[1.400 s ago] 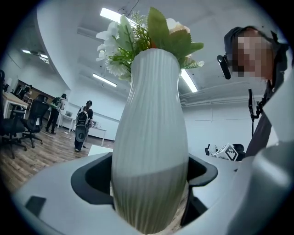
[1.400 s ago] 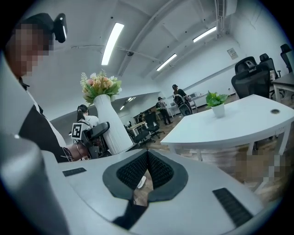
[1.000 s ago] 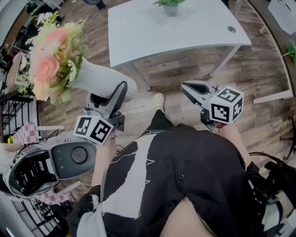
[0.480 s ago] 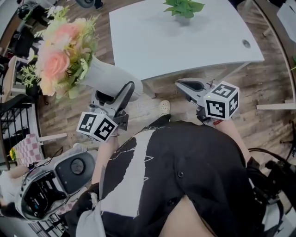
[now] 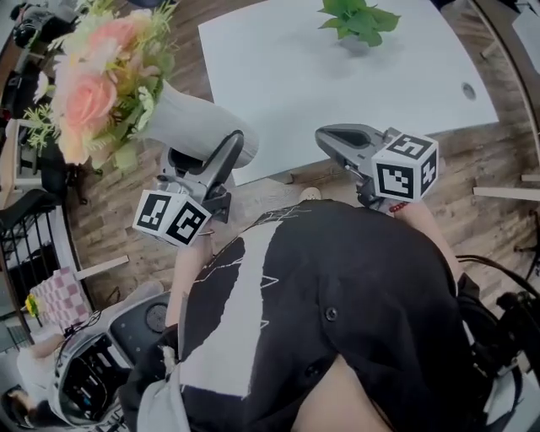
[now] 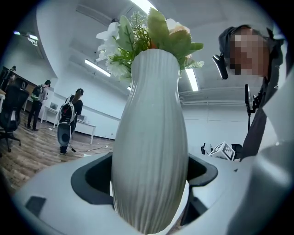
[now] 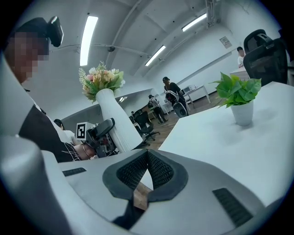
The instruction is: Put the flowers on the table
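1. Left gripper: jaws clamped on the white ribbed vase; the flowers lie beyond its tips, tilted away to its left.
2. Right gripper: jaws together, nothing between them.
3. White table: just ahead of both grippers; potted plant farther ahead.

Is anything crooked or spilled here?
The vase of flowers leans far over sideways. That is because the left gripper holds it low down, up in the air, not yet on the table. Nothing looks spilled or broken. The little potted plant on the table stands upright.
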